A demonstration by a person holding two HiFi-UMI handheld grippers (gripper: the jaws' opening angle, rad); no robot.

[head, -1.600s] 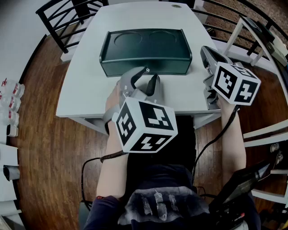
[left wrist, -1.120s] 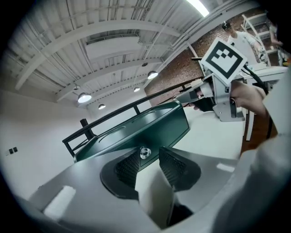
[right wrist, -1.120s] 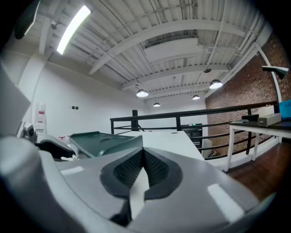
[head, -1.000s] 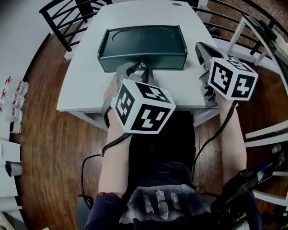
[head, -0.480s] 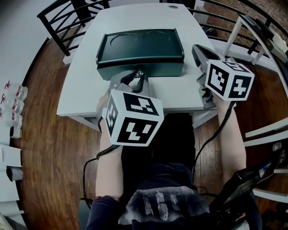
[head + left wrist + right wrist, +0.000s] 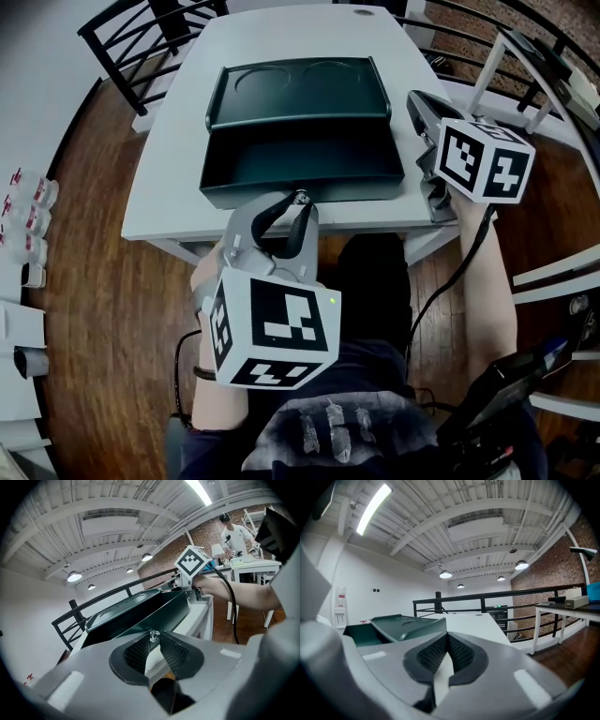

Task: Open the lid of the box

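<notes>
A dark green box [image 6: 298, 89] with two round dents in its top stands on the white table [image 6: 164, 192]. Its front part [image 6: 302, 161] is slid out toward me like a drawer, showing a dark inside. A small clear knob [image 6: 301, 196] sits on the front wall. My left gripper [image 6: 298, 201] is pinched on that knob [image 6: 153, 635], its jaws still closing on it. My right gripper [image 6: 419, 101] rests on the table just right of the box, shut with nothing in it [image 6: 447, 638]. The box [image 6: 398, 624] shows at the left of the right gripper view.
A black slatted chair [image 6: 141, 37] stands at the table's far left, and a black railing [image 6: 487, 28] runs behind on the right. White furniture [image 6: 534, 89] stands to the right. A person [image 6: 233, 529] stands far off by a white table.
My left gripper has pulled back toward me with the knob, and the box's front part has slid out from shut to wide open. The right gripper has barely moved.
</notes>
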